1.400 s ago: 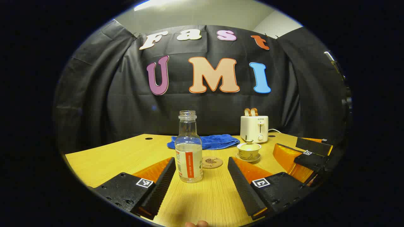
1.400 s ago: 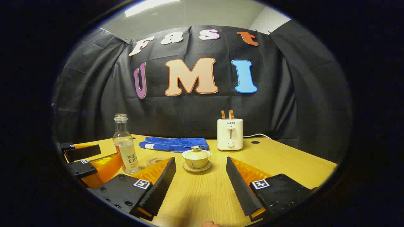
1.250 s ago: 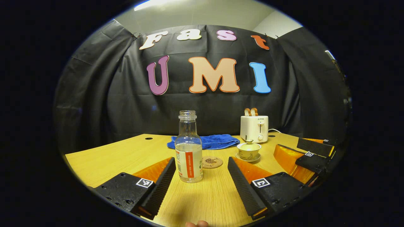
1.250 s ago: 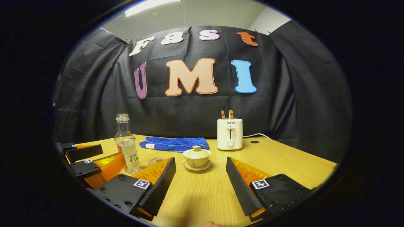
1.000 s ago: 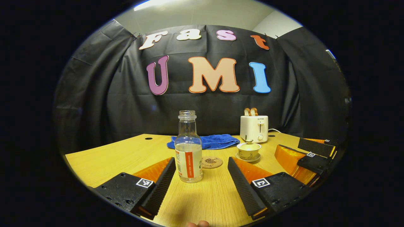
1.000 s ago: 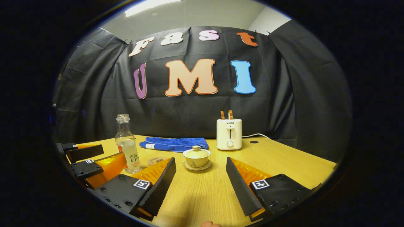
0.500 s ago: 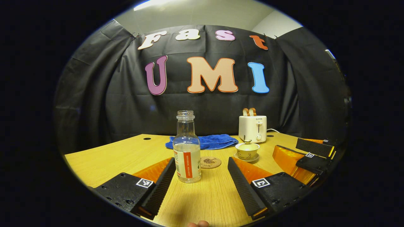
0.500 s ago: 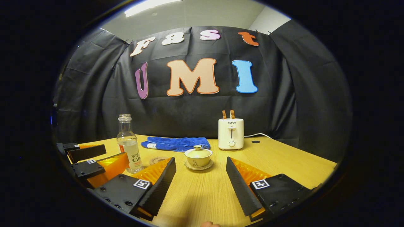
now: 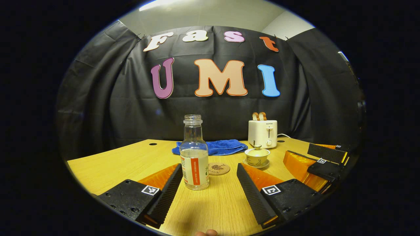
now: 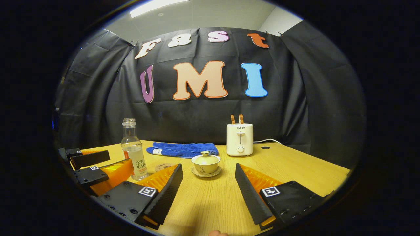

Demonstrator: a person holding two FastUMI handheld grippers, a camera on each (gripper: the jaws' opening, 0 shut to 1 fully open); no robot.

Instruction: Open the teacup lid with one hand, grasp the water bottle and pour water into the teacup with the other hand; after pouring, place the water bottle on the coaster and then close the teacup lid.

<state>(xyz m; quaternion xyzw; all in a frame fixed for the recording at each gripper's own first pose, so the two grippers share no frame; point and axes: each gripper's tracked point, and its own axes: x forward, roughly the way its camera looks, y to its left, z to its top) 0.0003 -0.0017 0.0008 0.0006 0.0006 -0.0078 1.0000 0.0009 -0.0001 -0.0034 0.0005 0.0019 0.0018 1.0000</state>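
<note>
We see one clear glass water bottle (image 9: 195, 157) standing between our left gripper (image 9: 208, 178) jaws – wide apart. One lidded ceramic teacup (image 10: 205, 163) stands ahead of our right gripper (image 10: 208, 178), jaws apart; one round coaster (image 9: 219, 168) lies between bottle and teacup on the wooden bench (image 9: 115, 164).

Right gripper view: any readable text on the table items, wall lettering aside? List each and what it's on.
"SUPOR": on the front of the white toaster, above its lever.
Water bottle: the label carries print, but it is partly turned away and too small to read reliably.
Coaster: dark motif; any lettering is too blurred to read.
Teacup: a small drawn figure, no words.
</note>
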